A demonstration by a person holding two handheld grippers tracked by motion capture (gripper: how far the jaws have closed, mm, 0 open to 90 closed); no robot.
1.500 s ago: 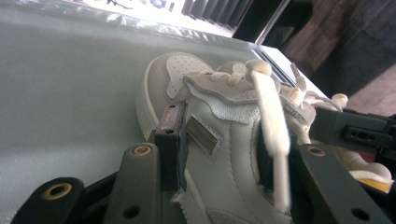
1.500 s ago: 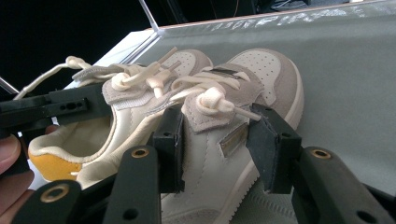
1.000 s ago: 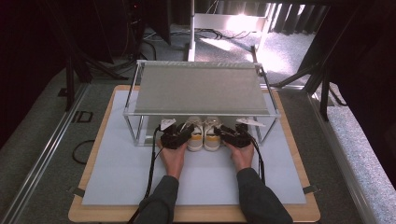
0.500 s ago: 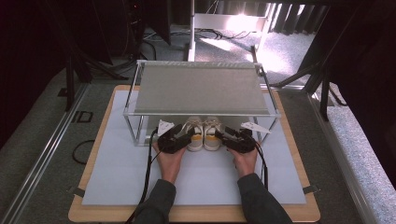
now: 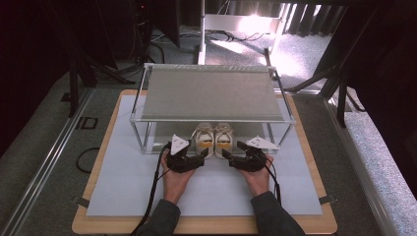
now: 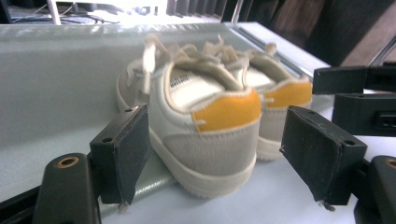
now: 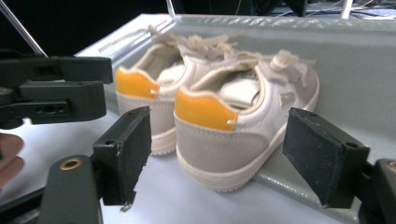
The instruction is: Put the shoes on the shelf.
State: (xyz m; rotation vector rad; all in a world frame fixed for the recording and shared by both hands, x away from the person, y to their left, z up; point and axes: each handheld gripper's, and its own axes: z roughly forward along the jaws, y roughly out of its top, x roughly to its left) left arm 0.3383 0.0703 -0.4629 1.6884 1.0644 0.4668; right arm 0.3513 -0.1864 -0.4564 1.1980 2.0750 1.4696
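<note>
Low in the high view, two hands come in from the bottom edge, each with a claw. The left claw (image 5: 202, 156) and right claw (image 5: 227, 155) have just been opening; both now stand wide, pads clear of the heels. Just beyond them, at the frame's centre, a pair of small white shoes, the left shoe (image 6: 201, 126) and right shoe (image 7: 233, 123), sits side by side, heels on the pale tabletop (image 5: 123, 187), toes on the lower level of a wire rack (image 5: 142, 118). To finish well, draw both claws straight back without nudging the heels. The rack's top shelf (image 5: 211, 93) is bare.
</note>
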